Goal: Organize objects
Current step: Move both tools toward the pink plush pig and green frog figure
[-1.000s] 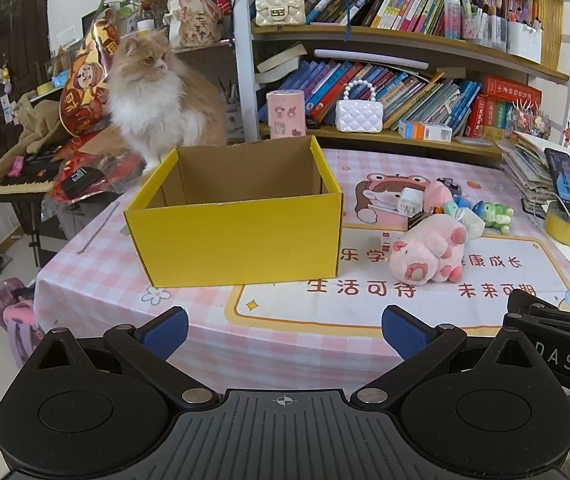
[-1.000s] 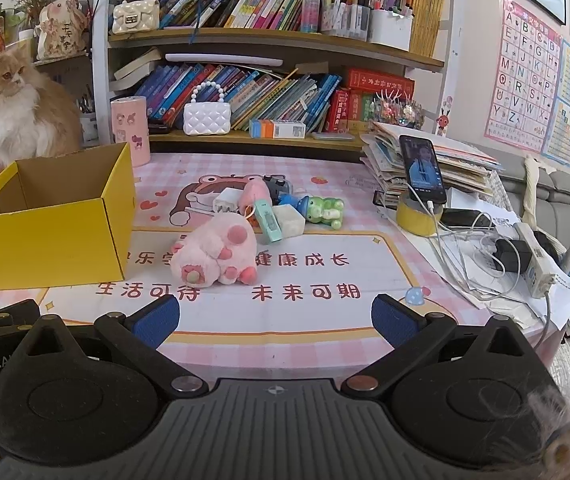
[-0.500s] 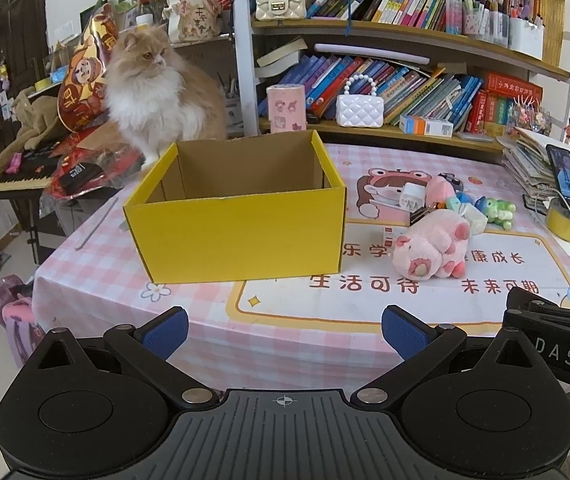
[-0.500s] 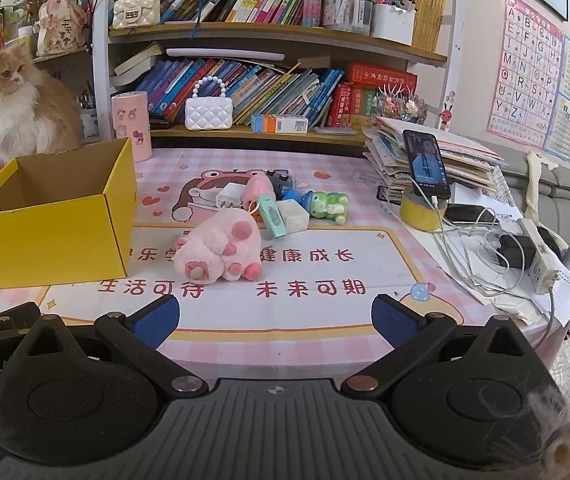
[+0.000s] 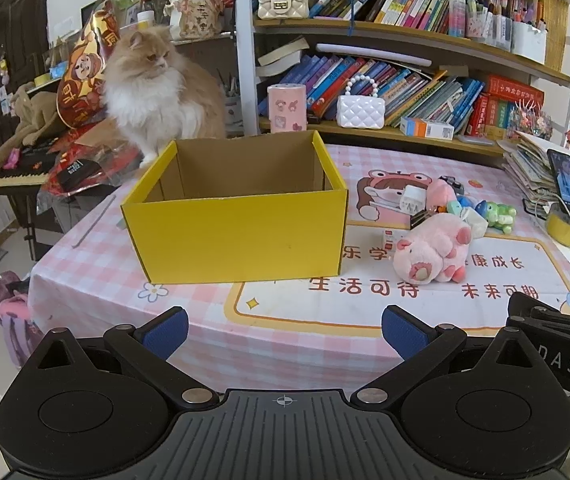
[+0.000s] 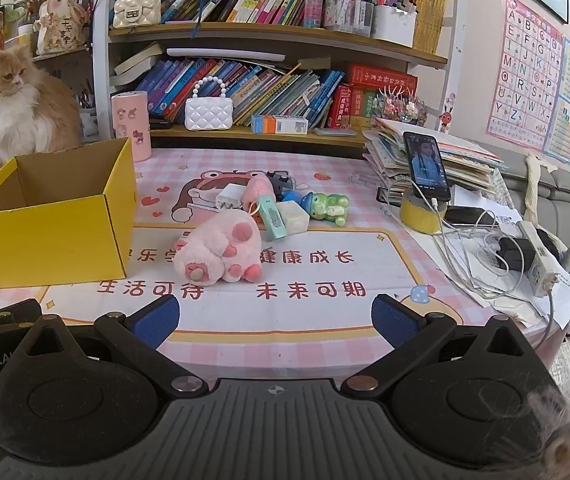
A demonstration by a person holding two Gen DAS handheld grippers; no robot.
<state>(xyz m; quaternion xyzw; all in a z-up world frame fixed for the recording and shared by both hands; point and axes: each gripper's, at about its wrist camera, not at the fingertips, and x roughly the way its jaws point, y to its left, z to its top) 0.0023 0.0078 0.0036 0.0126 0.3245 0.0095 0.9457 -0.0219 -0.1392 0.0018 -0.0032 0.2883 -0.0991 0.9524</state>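
An open yellow cardboard box [image 5: 241, 236] stands on the pink checked table; it also shows in the right wrist view [image 6: 49, 236]. Its inside looks bare. To its right lies a pink plush pig [image 5: 433, 254] [image 6: 221, 254]. Behind the pig is a cluster of small items: a green frog toy [image 6: 329, 208], a mint green case [image 6: 273, 216], a white charger [image 6: 229, 198]. My left gripper [image 5: 285, 330] is open and empty at the table's near edge. My right gripper [image 6: 275, 318] is open and empty, in front of the pig.
A long-haired cat [image 5: 157, 92] sits behind the box. A phone [image 6: 427, 166] stands on a yellow tape roll [image 6: 421, 214] at the right, with cables and a power strip [image 6: 537, 256]. Book stacks [image 6: 425, 156] and a bookshelf [image 6: 277, 32] line the back.
Both grippers have moved slightly forward toward the table; the box and pig look a little nearer. Both stay open. Nothing on the table has moved.
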